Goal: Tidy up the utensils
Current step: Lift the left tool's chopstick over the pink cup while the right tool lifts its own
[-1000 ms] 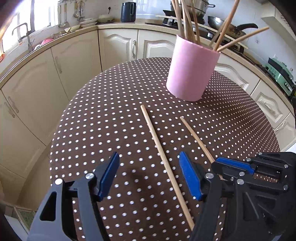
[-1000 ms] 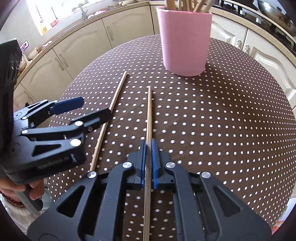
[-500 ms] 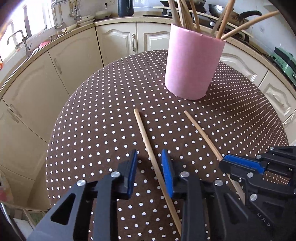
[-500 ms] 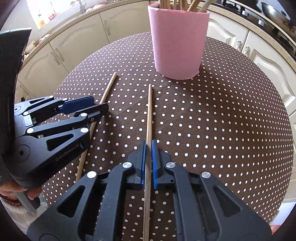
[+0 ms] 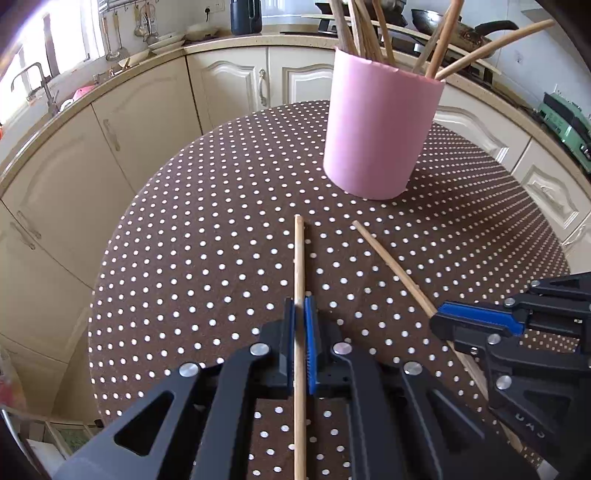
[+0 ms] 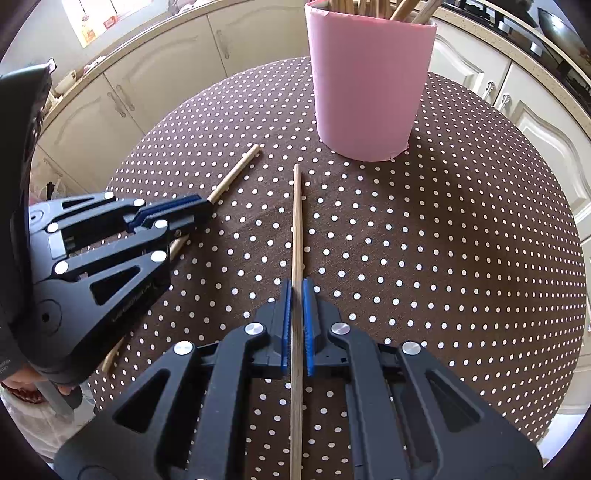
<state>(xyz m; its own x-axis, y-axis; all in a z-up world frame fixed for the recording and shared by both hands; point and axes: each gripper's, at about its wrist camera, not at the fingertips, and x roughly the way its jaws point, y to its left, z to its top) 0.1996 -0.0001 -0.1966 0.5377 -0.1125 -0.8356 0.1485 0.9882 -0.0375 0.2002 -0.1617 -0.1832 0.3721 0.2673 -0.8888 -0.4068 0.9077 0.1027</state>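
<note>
**Wooden chopsticks clamped in both of my grippers**

Wooden and pale, a long thin chopstick runs straight up the middle of my left wrist view. My left gripper has its blue pads pressed together on it, low over the brown round table with white polka dots. The stick's far tip points toward the tall pink cylindrical holder, which stands upright farther back on the table with many wooden chopsticks sticking out of its top. To the right, a second thin wooden chopstick slants across the cloth into the blue-tipped fingers of my right gripper.

From my right wrist view, that second chopstick lies along the centre line, and my right gripper is clamped on it, pads tight against both sides. Its far tip stops just short of the pink holder. At left my left gripper grips the first chopstick, whose free end angles up toward the holder. Cream kitchen cabinets curve behind the table.
</note>
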